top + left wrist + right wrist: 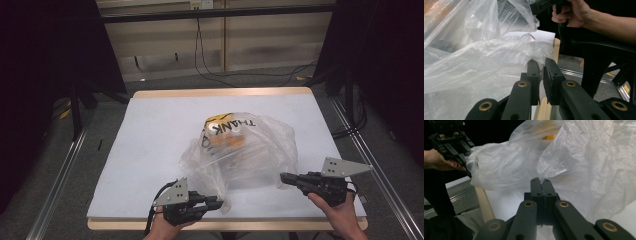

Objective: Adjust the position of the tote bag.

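Bag [240,150] edges pinched by L [212,204] & R grippers [285,177].

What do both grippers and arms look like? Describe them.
Left gripper and right gripper: black, two jaws on linked bars with brass-coloured pins, a grey three-cornered plate on top. A black cable trails from the left one. Forearms bare.

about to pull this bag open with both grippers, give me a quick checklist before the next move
1. Left gripper at the plastic bag: ok, its tips meet the film; jaws stand slightly apart, so a firm pinch: cannot tell.
2. Right gripper gripping the bag: cannot tell; jaws pressed together, film caught between them unclear.
3. Bag fully on the table: ok.
4. Contents settled: ok, yellow item lies inside.
5. Left gripper near the table's front edge: not ok, little margin.
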Action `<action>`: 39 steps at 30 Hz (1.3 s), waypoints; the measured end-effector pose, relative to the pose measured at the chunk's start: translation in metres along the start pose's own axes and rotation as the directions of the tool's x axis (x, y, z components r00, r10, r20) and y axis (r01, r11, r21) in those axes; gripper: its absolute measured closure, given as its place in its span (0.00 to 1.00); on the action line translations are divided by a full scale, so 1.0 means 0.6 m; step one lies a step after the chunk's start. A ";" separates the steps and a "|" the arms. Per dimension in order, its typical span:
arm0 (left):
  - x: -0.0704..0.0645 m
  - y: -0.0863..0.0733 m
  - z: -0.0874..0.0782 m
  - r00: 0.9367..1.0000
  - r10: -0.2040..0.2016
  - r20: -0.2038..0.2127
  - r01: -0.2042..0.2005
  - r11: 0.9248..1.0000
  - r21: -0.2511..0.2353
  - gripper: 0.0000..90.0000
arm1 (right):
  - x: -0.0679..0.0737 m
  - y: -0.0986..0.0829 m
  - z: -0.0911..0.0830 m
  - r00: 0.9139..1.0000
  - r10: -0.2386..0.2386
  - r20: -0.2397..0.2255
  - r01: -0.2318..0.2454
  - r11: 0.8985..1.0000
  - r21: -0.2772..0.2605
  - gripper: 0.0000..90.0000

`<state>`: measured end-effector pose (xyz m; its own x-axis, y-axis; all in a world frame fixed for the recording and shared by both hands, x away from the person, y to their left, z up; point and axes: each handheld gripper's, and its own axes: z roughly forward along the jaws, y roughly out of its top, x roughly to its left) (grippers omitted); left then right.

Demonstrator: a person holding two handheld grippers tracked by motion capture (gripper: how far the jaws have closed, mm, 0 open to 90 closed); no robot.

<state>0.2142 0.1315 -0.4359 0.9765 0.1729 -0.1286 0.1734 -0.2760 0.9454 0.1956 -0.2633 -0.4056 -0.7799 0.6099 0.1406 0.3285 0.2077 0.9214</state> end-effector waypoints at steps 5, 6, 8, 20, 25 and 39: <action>0.006 0.009 -0.010 1.000 0.006 -0.002 -0.006 1.000 -0.023 0.93 | -0.005 0.017 -0.002 1.000 -0.019 0.001 0.019 1.000 -0.022 1.00; 0.007 0.011 -0.013 1.000 0.010 -0.010 -0.010 1.000 -0.024 0.93 | -0.006 0.022 -0.002 1.000 -0.019 0.002 0.019 0.999 -0.027 1.00; 0.010 0.014 -0.019 1.000 0.013 -0.014 -0.014 0.999 -0.037 0.93 | -0.009 0.030 -0.001 1.000 -0.024 0.001 0.024 0.999 -0.035 1.00; 0.028 0.040 -0.043 0.997 0.025 -0.075 -0.032 0.995 -0.093 0.93 | -0.023 0.072 -0.003 0.999 -0.041 -0.012 0.039 0.994 -0.097 1.00; 0.040 0.064 -0.055 0.993 0.043 -0.107 -0.056 0.991 -0.120 0.93 | -0.031 0.087 0.003 0.998 -0.054 -0.013 0.052 0.992 -0.115 1.00; 0.067 0.104 -0.095 0.984 0.049 -0.170 -0.084 0.975 -0.205 0.94 | -0.050 0.130 0.001 0.999 -0.050 0.007 0.051 0.982 -0.184 1.00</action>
<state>0.2572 0.1753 -0.3648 0.9478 0.3174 -0.0297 0.0610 -0.0893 0.9941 0.2451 -0.2648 -0.3382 -0.7918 0.6039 0.0914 0.1850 0.0946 0.9782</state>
